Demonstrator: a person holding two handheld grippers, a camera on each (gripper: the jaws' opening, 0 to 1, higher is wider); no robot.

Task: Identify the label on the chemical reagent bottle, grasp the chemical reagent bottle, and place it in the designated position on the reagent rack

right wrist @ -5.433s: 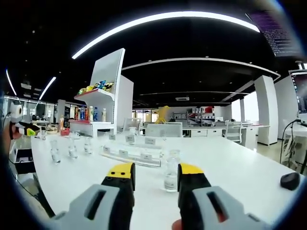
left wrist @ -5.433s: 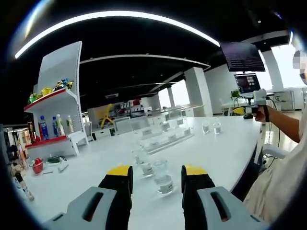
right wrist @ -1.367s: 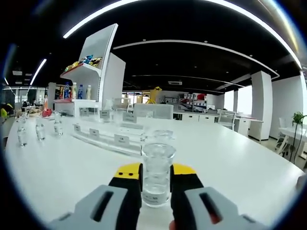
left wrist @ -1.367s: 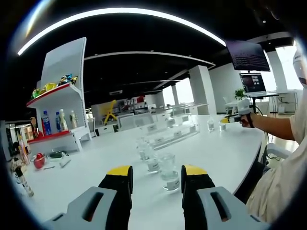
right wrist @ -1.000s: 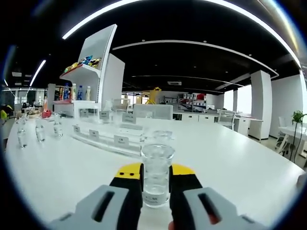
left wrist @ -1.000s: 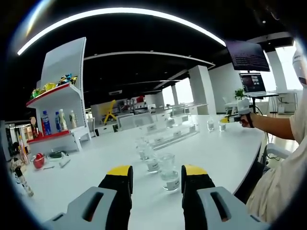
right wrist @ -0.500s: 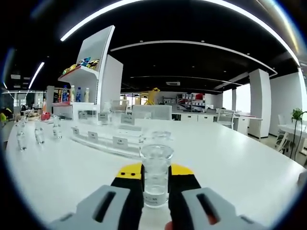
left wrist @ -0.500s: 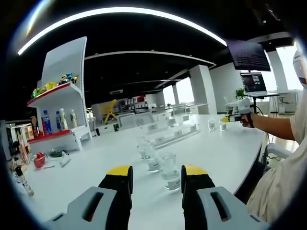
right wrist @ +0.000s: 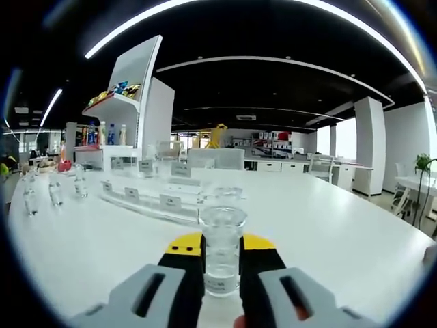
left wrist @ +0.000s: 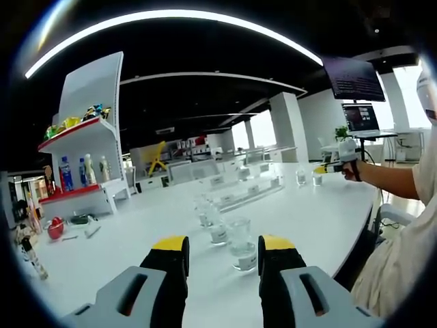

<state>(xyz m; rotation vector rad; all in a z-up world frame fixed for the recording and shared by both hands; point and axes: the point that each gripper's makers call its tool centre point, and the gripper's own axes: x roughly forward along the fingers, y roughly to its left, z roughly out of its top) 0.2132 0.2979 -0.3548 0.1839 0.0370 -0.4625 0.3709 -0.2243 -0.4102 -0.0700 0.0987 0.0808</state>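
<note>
Right gripper view: my right gripper (right wrist: pixel 222 251) is clamping a clear reagent bottle (right wrist: pixel 222 247) standing on the white table (right wrist: pixel 355 253); my left gripper (left wrist: pixel 222 254) is hovering released, black ceiling overhead.

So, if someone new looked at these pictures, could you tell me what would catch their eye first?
Probably the small clear glass reagent bottle clamped between the right gripper's yellow-tipped fingers, dead centre of the right gripper view. Behind it, the long clear acrylic reagent rack with white label cards stretches across the white table. In the left gripper view, the open left gripper points at more bottles.
</note>
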